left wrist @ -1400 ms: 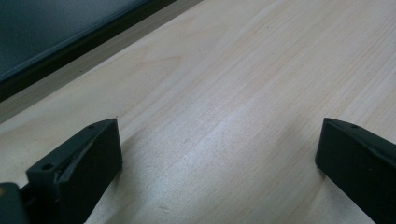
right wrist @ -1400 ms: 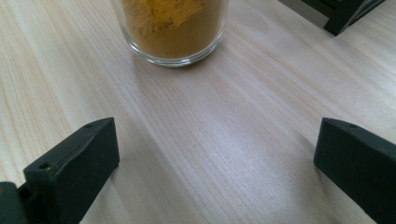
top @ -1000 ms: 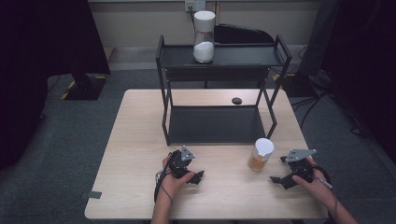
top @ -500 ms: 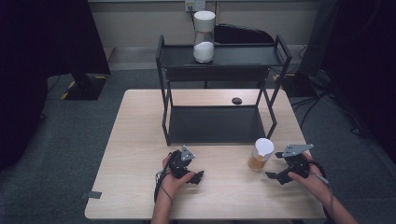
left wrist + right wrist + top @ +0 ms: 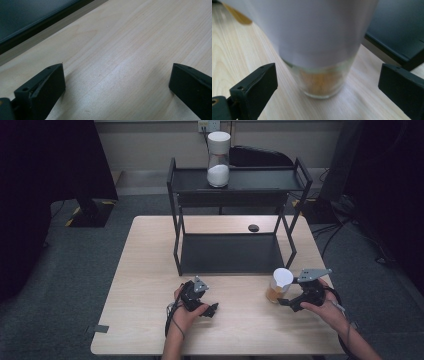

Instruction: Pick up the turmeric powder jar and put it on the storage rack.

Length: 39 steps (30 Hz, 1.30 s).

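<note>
A clear jar with a white lid and orange-brown contents [image 5: 279, 285] stands on the wooden table [image 5: 150, 270] in front of the black rack's right leg. My right gripper [image 5: 284, 301] is just right of it, open, its jaws on either side of the jar [image 5: 319, 50] without touching. My left gripper [image 5: 212, 309] rests low over the table near the front middle, open, with bare wood [image 5: 117, 70] between its jaws. A second jar with a white lid and white contents [image 5: 218, 160] stands on the rack's top shelf [image 5: 260, 180].
The black two-tier rack [image 5: 230, 252] takes up the middle and back of the table. A small dark round object [image 5: 253, 227] lies on the table behind the lower shelf. The rack's edge [image 5: 37, 22] runs past the left gripper. Dark floor surrounds the table.
My right gripper has moved left toward the orange-filled jar, which now sits between its jaws. The left gripper has stayed in place.
</note>
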Each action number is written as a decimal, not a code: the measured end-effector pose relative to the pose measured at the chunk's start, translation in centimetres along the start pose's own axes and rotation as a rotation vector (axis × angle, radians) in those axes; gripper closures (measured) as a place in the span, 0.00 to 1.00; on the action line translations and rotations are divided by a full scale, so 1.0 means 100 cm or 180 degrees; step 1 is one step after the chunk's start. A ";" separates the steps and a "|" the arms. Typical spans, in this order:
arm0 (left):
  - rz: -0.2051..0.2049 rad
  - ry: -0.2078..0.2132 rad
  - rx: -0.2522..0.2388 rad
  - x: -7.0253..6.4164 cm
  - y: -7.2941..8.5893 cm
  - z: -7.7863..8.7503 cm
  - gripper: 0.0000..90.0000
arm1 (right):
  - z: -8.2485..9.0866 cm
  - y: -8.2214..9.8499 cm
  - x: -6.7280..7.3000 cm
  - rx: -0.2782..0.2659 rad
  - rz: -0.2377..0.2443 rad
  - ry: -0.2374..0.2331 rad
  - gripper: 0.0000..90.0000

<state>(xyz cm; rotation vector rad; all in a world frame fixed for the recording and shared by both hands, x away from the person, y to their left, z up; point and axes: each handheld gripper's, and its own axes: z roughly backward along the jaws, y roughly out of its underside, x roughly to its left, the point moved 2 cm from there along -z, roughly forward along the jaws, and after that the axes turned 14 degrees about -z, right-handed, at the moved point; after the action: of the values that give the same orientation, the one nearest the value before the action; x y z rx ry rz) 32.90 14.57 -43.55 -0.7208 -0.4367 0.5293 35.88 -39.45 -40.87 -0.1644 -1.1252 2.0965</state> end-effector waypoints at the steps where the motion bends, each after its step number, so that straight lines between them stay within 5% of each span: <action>1: 0.0000 0.0000 0.0000 0.000 0.000 0.000 0.00 | -0.001 -0.001 0.000 -0.0011 -0.0008 -0.0018 0.02; 18: 0.0000 0.0000 0.0000 0.000 0.000 0.000 0.00 | -0.009 -0.006 -0.005 -0.0217 -0.0038 -0.0190 0.19; 27: 0.0000 0.0000 0.0000 0.000 0.000 0.000 0.00 | -0.013 -0.005 -0.006 -0.0272 0.0066 -0.0279 0.29; 39: 0.0000 0.0000 0.0000 0.000 0.000 0.000 0.00 | -0.012 -0.006 0.000 -0.0308 0.0198 -0.0214 0.33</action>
<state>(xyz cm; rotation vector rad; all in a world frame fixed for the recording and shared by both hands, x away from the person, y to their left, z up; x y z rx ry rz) 32.90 14.57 -43.55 -0.7209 -0.4367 0.5293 36.78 -38.42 -41.14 -0.1782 -1.2776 2.1168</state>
